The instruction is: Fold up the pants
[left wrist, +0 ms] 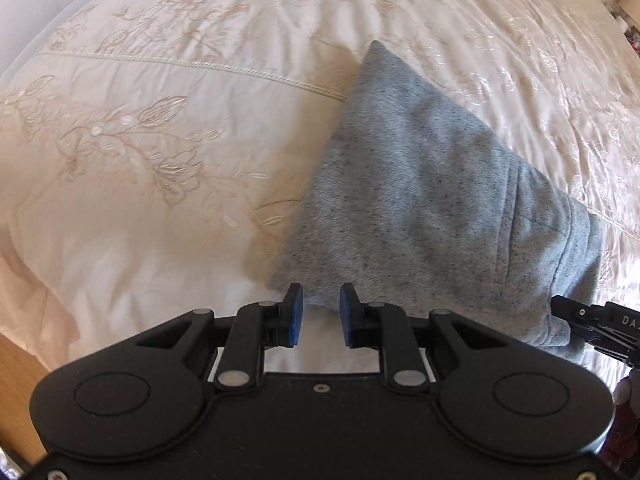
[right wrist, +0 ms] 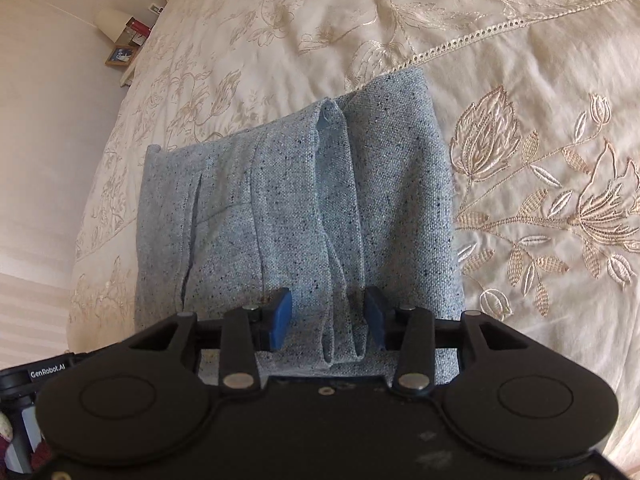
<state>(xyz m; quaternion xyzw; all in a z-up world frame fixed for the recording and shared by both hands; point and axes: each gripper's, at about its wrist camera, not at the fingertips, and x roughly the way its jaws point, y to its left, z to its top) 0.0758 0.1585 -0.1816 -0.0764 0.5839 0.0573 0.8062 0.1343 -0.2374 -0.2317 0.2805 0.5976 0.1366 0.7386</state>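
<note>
Both hand-held grippers stand over a wide bed covered by a cream bedspread (left wrist: 152, 184) embroidered with gold flowers, and the whole job sits on that soft, slightly rumpled surface. On it lie the grey flecked woven pants (right wrist: 288, 208), already folded into a compact thick rectangle with layered edges and a pocket slit showing on one side. They rest near the bedspread's openwork lace seam (right wrist: 472, 36).

In the right wrist view, the right gripper (right wrist: 328, 318) hangs over the near edge of the bundle with its blue pads spread wide, a raised fold of cloth between them but neither pad pressing on it. It grips nothing. In the left wrist view, the left gripper (left wrist: 321, 312) stands at the near corner of the pants with its blue pads partly apart, and nothing is pinched there either.

The step appears to be a last tidy or one more fold. To do it well, each gripper should probably catch all layers at a corner, not just the top sheet, and lift evenly so the stack does not slide apart. Pressing down gently matters, since the bed gives way and the loose centre ridge could bunch.
</note>
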